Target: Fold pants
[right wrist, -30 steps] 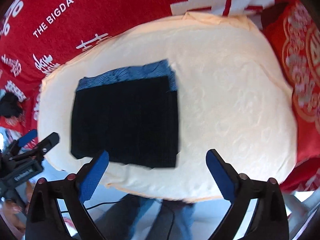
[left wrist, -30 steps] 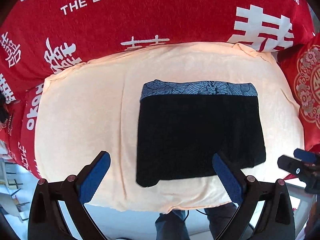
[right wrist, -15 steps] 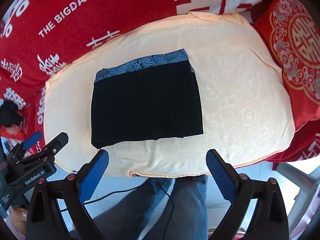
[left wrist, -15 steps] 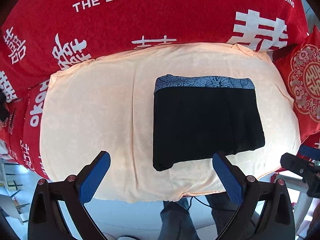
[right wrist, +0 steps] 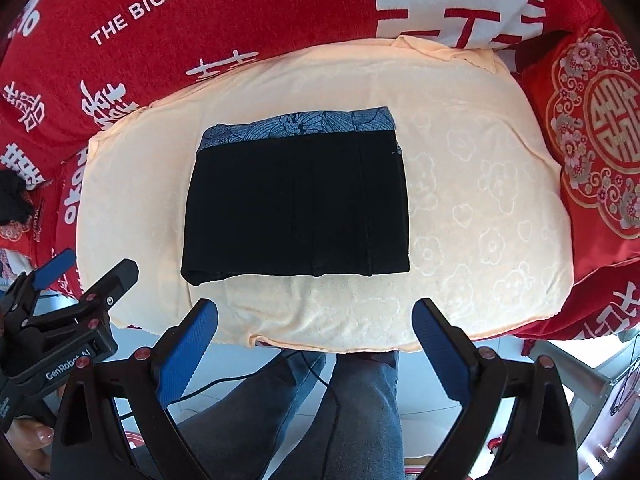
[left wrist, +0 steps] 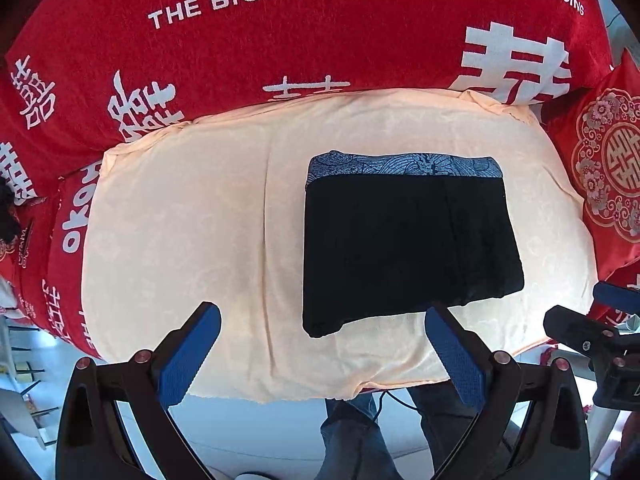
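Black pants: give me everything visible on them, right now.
The black pants lie folded into a flat, roughly rectangular stack on the peach towel, touching only it. Fabric looks dark, soft and matte, with faint lengthwise creases. A blue-grey patterned waistband runs along the far edge; the near left corner bulges slightly. Both grippers are open and held back from it, neither touching.

A home, most likely a bedroom or living room dressed for a wedding. A red plush blanket with white double-happiness characters and the words "THE BIGDAY" point(left wrist: 248, 40) fills the view from nine to two o'clock. At three o'clock sits a red cushion embroidered with a gold double-happiness medallion point(right wrist: 600, 128). A peach embossed towel-like cloth point(left wrist: 180, 240) is spread across the middle, with pale tiled floor point(right wrist: 424, 408) at six o'clock.
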The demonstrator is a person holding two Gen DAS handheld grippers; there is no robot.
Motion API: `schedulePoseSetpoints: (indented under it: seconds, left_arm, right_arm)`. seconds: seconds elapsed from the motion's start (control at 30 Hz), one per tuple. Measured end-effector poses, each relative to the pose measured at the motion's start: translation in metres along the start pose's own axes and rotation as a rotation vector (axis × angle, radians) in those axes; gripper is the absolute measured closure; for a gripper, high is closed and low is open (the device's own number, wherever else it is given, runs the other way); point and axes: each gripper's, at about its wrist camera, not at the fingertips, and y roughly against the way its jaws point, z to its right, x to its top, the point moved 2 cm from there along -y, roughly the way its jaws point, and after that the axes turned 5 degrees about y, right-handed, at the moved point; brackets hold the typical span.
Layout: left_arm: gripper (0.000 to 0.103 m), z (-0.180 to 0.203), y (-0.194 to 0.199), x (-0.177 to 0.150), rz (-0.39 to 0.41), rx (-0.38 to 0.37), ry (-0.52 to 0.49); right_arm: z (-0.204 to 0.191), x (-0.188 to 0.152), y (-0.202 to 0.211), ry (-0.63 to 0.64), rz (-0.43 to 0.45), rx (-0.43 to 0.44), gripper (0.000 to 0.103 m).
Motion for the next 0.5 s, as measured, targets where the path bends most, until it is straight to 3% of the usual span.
schedulePoseSetpoints:
  seconds: [0.5]
  left_arm:
    - [0.001,0.0067,-0.0015,-0.004,-0.012,0.013,-0.025]
  right_arm:
    - [0.0014,-0.0001,-0.0028,0.004,-0.002,-0.016,0.005]
